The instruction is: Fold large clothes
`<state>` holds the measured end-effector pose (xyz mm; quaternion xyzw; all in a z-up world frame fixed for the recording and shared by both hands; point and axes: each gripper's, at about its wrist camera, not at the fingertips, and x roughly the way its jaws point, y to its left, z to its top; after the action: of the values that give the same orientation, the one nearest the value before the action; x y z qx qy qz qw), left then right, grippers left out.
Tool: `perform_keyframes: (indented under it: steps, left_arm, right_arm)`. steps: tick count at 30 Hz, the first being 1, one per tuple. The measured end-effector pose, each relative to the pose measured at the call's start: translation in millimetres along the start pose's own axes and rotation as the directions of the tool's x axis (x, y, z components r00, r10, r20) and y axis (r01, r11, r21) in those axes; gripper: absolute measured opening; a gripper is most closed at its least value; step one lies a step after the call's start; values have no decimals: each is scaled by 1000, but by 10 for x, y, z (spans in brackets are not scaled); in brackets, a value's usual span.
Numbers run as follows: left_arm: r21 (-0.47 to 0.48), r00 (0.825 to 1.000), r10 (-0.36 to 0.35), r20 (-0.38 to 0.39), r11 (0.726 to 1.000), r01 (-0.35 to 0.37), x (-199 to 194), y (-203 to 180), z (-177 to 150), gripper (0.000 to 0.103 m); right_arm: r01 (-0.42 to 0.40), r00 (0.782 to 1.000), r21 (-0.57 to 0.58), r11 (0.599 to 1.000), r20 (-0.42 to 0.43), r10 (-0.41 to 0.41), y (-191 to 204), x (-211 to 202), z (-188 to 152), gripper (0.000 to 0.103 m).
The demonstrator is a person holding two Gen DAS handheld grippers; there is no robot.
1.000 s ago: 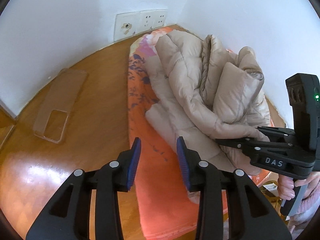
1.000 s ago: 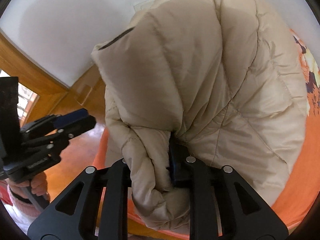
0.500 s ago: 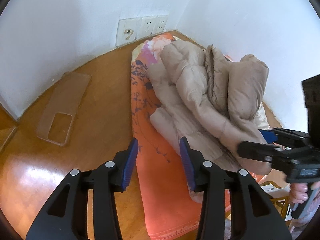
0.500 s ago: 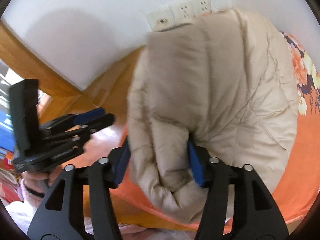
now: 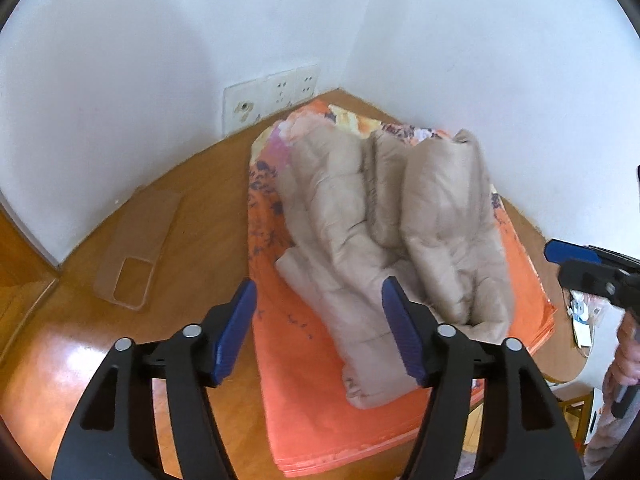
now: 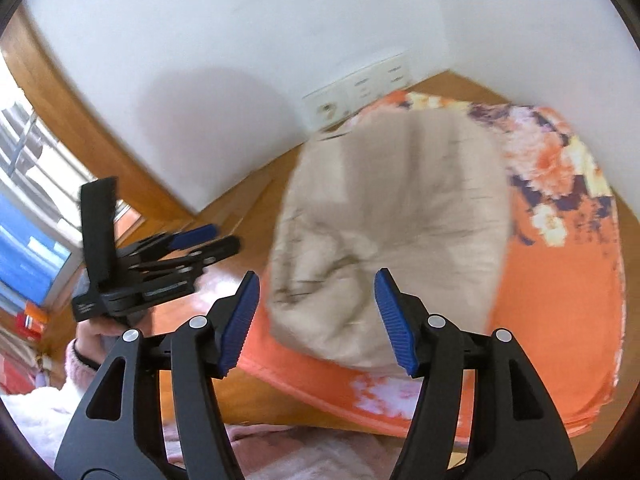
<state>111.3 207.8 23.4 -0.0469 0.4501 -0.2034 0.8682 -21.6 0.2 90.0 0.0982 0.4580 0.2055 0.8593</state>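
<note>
The left hand-held gripper [image 5: 319,326] is opening its jaws with nothing pressed between the blue pads, and the right hand-held gripper [image 6: 317,318] is opening too, its pads apart from the cloth. Just ahead of both, below their fingers, the beige padded jacket [image 5: 394,232] lies bundled on an orange flowered mat [image 5: 304,392]. The mat covers the wooden counter [image 5: 192,240], in the corner of white walls.

A clear phone case [image 5: 138,246] lies on the wooden table [image 5: 192,248] below wall sockets [image 5: 272,96].
</note>
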Motion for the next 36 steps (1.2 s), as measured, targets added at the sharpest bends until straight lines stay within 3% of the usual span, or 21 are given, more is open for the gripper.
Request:
perform_keyframes:
  steps: [2,3,6,13,15,18,20,23,28,33,36]
  left_arm:
    - [-5,1000,-21,3,1000,21,-16,-100,46,70]
    - [-10,999,-34,4,999,34,-19,-147,61,78]
    - [-9,997,-78,12,997,78,9,-310,125,82]
    - [26,998,-56,-20,998,56,442,-690,259,87]
    - [35,999,-17,-31,999,18,590,-712,265,87]
    - [39,992,114,-52,993,-112,768,-629,207,87]
    - [-3,986,142,-89,990,-143,852,-449,122,87]
    - [-105,987,110,-119,987,-123,889,-161,6,89]
    - [-167,992,70,-106,982,-87,894,56,-131,90]
    - [-199,992,31,-119,978,-54,956,151,-204,90]
    - [-178,991,19,-129,983,-42,995,179,-197,91]
  right_arm:
    - [17,1000,40,999,11,-17,-214,-28,21,60]
    - [33,999,62,998,15,-34,-356,-34,18,60]
    - [79,997,128,989,1,-80,-741,51,33,60]
    - [94,994,190,977,-70,-82,-1258,447,55,60]
    - [74,995,180,981,-84,-60,-1249,541,67,60]
    - [31,994,156,987,-107,-15,-1148,700,85,60]
    - [24,994,119,993,-109,-11,-1028,765,97,62]
    - [17,993,69,997,-118,-9,-863,862,109,67]
    - [4,997,32,999,-77,-2,-719,837,111,78]
    - [22,998,97,995,-62,-16,-955,739,-78,85]
    - [-23,998,194,981,-60,36,-1186,784,-201,88]
